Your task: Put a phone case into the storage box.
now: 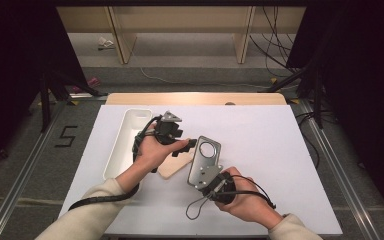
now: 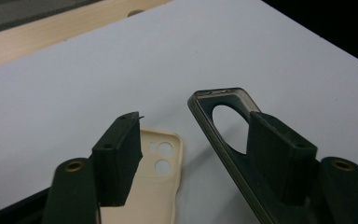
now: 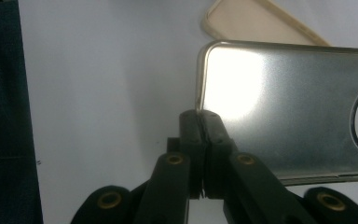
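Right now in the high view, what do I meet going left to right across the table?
White tray → left gripper → grey phone case, pinched at its near corner by the right gripper. The beige phone case lies partly under the left hand, so its place is unclear.

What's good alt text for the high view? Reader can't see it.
A person's right gripper pinches the edge of a grey phone case and holds it up over a white table, while the left gripper reaches toward it. A beige phone case lies beneath, beside a white tray.
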